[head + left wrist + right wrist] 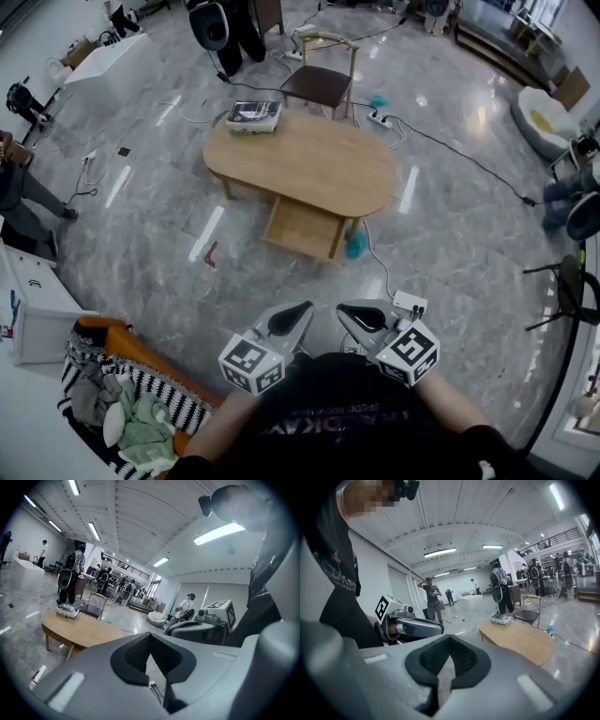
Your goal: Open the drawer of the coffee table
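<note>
Both claws are clenched on nothing, close to the person's chest: left gripper [302,311], right gripper [347,311]. Well ahead stands the coffee table [309,164], with its drawer [302,228] showing under the near edge. A box [253,116] sits on the far left corner, a chair [321,82] stands behind, and a cable [450,150] trails alongside.

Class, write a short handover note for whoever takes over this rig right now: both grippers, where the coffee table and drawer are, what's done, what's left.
Left gripper: shut, empty, close to the body.
Right gripper: the same, beside it.
Coffee table: on the floor ahead, well clear of both grippers.
Drawer: a wooden tray-like part juts from under the table's near edge. It is probably the drawer, already out, but that's not certain.
Done: perhaps the opening.
Left: go closer, check, pull if needed.
</note>
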A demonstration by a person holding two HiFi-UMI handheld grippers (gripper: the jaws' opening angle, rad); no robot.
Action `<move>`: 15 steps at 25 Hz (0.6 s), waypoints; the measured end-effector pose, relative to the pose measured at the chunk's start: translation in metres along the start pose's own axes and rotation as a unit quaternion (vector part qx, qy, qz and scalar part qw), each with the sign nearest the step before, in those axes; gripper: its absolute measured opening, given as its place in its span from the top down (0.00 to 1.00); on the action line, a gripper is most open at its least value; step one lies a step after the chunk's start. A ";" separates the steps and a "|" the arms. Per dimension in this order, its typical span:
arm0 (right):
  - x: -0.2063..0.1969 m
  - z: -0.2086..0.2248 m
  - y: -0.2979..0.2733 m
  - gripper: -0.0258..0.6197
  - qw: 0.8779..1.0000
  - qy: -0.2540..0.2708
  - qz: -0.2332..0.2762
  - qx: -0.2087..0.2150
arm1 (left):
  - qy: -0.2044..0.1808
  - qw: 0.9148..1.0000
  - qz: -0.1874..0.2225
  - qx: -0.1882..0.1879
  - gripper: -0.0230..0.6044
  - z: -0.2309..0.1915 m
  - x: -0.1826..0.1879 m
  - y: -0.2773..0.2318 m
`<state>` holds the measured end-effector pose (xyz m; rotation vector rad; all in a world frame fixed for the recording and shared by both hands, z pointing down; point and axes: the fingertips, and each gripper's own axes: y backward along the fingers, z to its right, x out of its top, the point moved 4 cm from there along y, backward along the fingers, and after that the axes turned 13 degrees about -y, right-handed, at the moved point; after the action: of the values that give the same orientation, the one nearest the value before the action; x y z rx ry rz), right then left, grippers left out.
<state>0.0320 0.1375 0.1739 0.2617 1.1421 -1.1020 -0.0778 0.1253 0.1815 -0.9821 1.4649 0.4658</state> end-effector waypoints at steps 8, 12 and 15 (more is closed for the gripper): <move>-0.011 0.018 0.033 0.96 1.000 -0.009 -0.008 0.025 | -0.004 1.000 -0.009 0.011 0.96 0.042 0.000 -0.025; -0.013 0.021 0.039 0.96 0.999 -0.005 -0.011 0.040 | -0.002 1.000 -0.007 0.022 0.96 0.051 -0.001 -0.031; -0.016 0.022 0.044 0.96 0.999 -0.003 -0.015 0.042 | -0.001 1.000 -0.006 0.026 0.96 0.057 -0.001 -0.034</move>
<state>0.0806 0.1532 0.1820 0.3073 1.0983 -1.1774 -0.0165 0.1515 0.1818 -0.9490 1.4613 0.4176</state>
